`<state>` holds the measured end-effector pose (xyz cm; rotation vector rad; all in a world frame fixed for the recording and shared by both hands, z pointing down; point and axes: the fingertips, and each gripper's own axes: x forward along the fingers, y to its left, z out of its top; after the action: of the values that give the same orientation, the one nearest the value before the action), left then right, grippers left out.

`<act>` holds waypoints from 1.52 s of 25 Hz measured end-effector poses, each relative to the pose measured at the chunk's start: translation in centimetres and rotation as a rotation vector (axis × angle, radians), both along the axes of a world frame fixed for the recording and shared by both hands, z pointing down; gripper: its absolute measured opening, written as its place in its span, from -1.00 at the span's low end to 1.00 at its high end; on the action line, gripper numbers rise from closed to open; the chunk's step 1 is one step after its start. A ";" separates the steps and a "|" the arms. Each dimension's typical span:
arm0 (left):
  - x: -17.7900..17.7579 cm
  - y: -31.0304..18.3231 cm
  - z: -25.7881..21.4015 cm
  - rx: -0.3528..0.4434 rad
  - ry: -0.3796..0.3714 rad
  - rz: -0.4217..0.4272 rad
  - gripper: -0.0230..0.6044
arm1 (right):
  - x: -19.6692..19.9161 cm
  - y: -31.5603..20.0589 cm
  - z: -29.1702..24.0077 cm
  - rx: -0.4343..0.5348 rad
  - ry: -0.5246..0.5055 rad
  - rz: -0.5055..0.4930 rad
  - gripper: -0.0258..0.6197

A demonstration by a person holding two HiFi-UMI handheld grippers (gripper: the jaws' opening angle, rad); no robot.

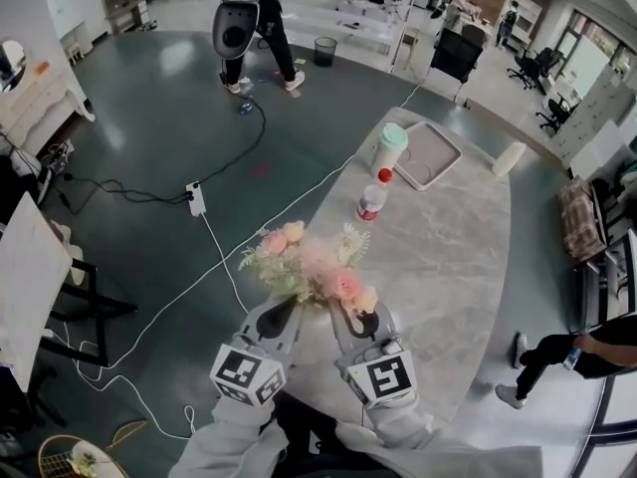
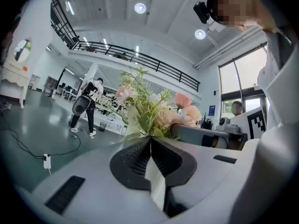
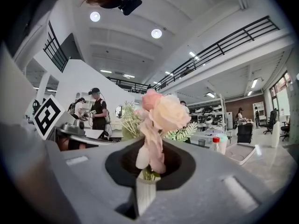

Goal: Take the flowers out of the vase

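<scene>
A bunch of pink and cream flowers with green sprigs is held up over the near edge of the marble table, between both grippers. My left gripper is shut, its jaw tips meeting at the green leaves and stems of the bunch. My right gripper is shut on the stem of a pink and cream flower, which stands out past its jaws with a little green showing at the tips. No vase shows in any view.
Further along the table stand a red-capped bottle, a cup with a green lid, a grey tray and a white roll. Cables and a power strip lie on the floor at left. People stand at the far end and at right.
</scene>
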<state>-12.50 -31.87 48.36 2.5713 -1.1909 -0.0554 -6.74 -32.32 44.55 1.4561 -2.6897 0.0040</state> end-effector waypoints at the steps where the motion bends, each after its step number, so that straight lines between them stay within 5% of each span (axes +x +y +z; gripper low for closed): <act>1: -0.2 0.1 -0.1 0.008 -0.003 0.000 -0.91 | -0.3 0.1 -0.4 0.008 -0.013 -0.008 -0.83; 38: 0.1 0.8 -9.8 0.193 0.021 0.025 -0.91 | 1.2 3.1 -13.9 0.287 -0.184 0.005 -0.83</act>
<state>-12.37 -31.10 38.60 2.7426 -1.1995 -0.2001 -5.51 -29.21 30.65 1.6094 -2.9332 -0.2718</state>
